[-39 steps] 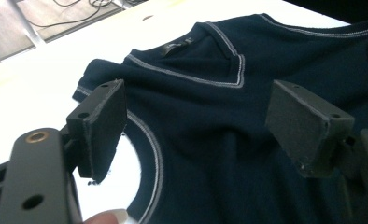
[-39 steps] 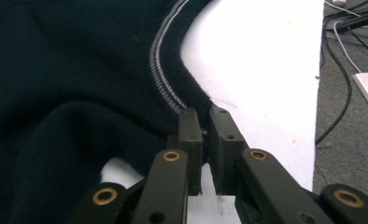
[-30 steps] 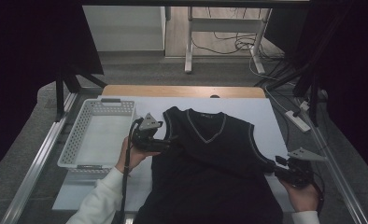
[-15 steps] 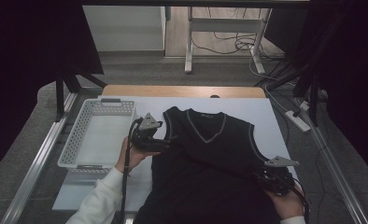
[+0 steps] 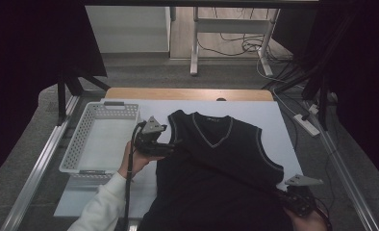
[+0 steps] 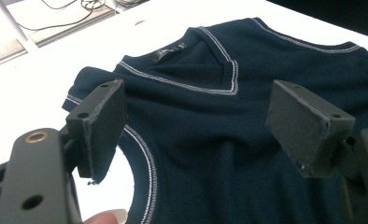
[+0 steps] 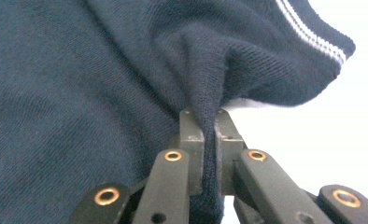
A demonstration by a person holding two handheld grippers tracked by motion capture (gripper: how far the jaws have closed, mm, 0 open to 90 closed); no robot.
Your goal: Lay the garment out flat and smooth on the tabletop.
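Item: sleeveless knit vest (image 5: pixel 216 168), dark navy, V-neck, pale contrast stitching along neckline and armholes, small label inside the collar. Lies flat on the white desk (image 5: pixel 274 115), front up. Long axis runs from the person's side toward the far edge; collar points to the far edge, hem toward the near edge and out of frame at the bottom of the high view.

Room around it: bare white surface beyond the collar and along the right armhole; a narrower white strip on the left between vest and basket.

Right gripper (image 7: pixel 209 140): at the vest's right side seam below the armhole, near the desk's right edge. Its fingers have just been closing and now pinch a raised fold of the knit between them.

Left gripper (image 5: pixel 170 143): at the vest's left shoulder, fingers (image 6: pixel 98 121) spread wide with the fabric under them, gripping nothing.

Adjacent: white perforated basket (image 5: pixel 82 144), left of the vest, apart from it.
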